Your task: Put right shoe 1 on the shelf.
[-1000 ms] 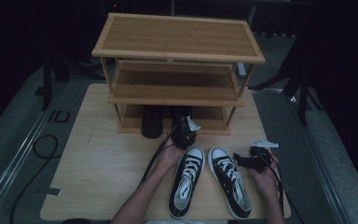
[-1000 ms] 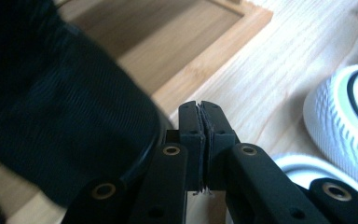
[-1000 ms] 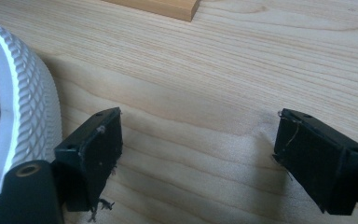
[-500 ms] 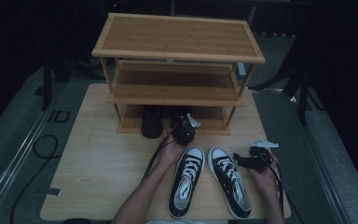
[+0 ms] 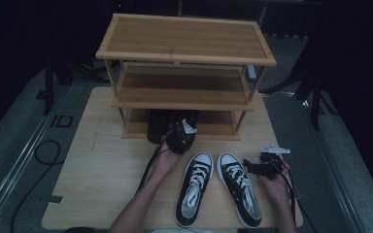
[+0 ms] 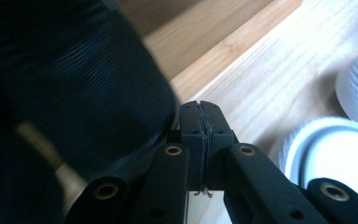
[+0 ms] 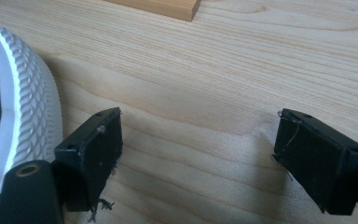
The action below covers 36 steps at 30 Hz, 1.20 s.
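The shoe rack (image 5: 187, 73) stands at the tabletop's (image 5: 97, 170) far edge; its bottom shelf holds a dark shoe (image 5: 158, 127). Two sneakers (image 5: 194, 187) lie in front, unshelved. The left tongs (image 5: 180, 138), pressed together and empty, sit beside that dark shoe. The right tongs (image 7: 200, 149) are spread beside the right sneaker (image 5: 238, 187), which probably needs gripping next.

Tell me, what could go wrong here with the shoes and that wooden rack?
The left gripper, its jaws shut, sits close against a black shoe on the rack's bottom shelf; a nudge might push the shoe deeper underneath.

It is also near the toe of the left sneaker, so pulling back carelessly could knock that aside.

The right gripper rests open beside the right sneaker; closing there would likely grab nothing.
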{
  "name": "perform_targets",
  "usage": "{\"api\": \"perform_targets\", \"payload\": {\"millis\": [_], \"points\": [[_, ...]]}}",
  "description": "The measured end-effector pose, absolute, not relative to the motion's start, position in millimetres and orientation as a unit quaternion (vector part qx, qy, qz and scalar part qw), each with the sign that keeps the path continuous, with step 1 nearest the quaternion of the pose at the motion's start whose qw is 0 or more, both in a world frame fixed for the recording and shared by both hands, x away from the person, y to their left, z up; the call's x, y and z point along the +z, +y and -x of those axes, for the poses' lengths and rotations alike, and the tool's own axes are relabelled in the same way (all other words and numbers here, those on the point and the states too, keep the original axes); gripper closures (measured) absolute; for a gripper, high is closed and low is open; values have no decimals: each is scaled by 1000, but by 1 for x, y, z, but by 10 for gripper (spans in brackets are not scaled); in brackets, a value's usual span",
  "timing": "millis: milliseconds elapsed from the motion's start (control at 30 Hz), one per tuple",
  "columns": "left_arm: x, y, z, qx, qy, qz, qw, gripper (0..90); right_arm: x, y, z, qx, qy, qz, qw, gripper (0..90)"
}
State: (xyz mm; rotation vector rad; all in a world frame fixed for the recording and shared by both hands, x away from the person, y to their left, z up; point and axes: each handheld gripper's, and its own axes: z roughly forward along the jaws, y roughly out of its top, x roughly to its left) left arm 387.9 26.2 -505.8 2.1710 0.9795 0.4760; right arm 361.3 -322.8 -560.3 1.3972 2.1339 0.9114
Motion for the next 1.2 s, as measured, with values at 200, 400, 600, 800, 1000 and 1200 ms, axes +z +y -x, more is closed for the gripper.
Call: {"api": "perform_targets", "payload": {"millis": [200,400,600,800,1000,1200], "points": [[-496,77,-365,205,394,-826,347,893,-560,-323,-361,328,770,-504,215,150],[-497,123,-361,221,431,-808,335,896,-560,-323,-361,328,770,-504,215,150],[-506,153,-377,229,483,-779,328,898,-560,-323,-361,328,770,-504,215,150],[-520,160,-409,222,506,-771,317,898,-560,-323,-361,328,770,-504,215,150],[-526,156,-419,210,503,-774,323,899,-560,-323,-361,328,770,-504,215,150],[-523,142,-420,205,492,-782,323,900,-560,-323,-361,328,770,-504,215,150]]}}
